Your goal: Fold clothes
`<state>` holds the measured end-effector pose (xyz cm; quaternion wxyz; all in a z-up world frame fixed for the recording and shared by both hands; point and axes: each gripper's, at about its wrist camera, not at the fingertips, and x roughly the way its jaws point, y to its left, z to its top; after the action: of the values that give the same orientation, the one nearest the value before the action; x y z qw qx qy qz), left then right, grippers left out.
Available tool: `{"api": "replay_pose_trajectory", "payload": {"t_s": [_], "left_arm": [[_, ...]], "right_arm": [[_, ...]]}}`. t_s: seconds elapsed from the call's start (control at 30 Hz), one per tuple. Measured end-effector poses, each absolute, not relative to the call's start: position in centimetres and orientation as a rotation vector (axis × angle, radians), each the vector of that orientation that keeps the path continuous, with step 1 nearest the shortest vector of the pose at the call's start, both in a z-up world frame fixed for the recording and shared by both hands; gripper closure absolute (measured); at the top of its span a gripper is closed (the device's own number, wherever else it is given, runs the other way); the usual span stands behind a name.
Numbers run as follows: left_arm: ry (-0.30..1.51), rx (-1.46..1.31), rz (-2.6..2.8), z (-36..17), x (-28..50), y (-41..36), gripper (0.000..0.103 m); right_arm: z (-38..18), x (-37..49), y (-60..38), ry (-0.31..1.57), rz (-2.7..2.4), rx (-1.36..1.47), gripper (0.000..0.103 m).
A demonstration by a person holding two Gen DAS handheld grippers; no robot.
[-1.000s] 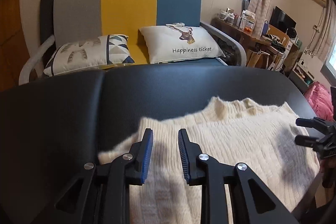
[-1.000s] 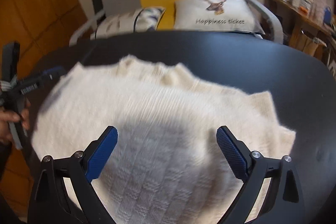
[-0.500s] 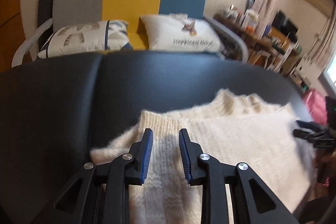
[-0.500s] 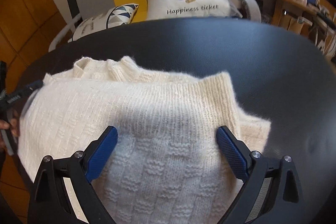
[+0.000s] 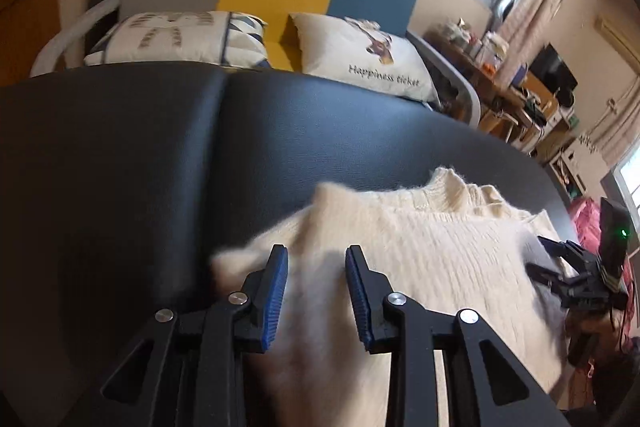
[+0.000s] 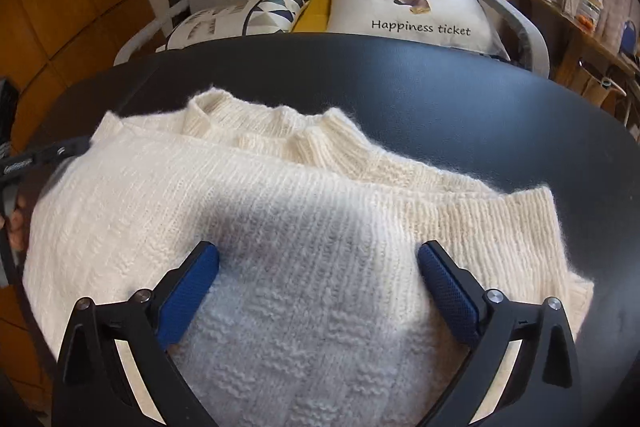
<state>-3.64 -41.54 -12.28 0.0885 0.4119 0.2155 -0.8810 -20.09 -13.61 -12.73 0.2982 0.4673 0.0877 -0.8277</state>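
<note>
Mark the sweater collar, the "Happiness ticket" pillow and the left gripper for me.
sweater collar (image 6: 280,131), right wrist view, on the ribbed neck band.
"Happiness ticket" pillow (image 6: 408,15), right wrist view, on its white face above the lettering.
left gripper (image 5: 316,291), left wrist view, midway between the blue fingertips, over the knit.

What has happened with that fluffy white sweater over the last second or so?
A sweater flap came across and now lies on top. The right gripper stayed wide open above it; the left gripper kept its narrow gap, gripping nothing visible. The black table is unchanged.
</note>
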Motion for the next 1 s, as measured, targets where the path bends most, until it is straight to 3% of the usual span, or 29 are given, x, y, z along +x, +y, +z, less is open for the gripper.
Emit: {"api": "replay_pose_trajectory", "payload": {"t_s": [0.27,0.57,0.8,0.93,1.0], "left_arm": [[0.879,1.193,-2.598,-12.9,5.4,-43.2,0.075],[0.819,1.263,-2.624,-14.1,8.0,-38.9,0.077],[0.914,1.174,-2.697,-13.1,11.3,-37.4,0.077],[0.852,1.274,-2.671,-14.5,11.1,-35.3,0.076],[0.735,1.276,-2.692,-14.6,11.2,-34.0,0.076]], "right_arm": [[-8.4,-14.5,-14.7,0.140,-2.154,1.103,0.001],[-12.4,-10.8,-17.8,0.329,-2.133,1.175,0.000],[-9.2,-8.3,-14.7,0.235,-2.129,1.118,0.000],[-10.2,-6.4,-11.9,0.273,-2.179,1.148,0.000],[-11.3,-6.2,-10.9,0.258,-2.174,1.163,0.000]]}}
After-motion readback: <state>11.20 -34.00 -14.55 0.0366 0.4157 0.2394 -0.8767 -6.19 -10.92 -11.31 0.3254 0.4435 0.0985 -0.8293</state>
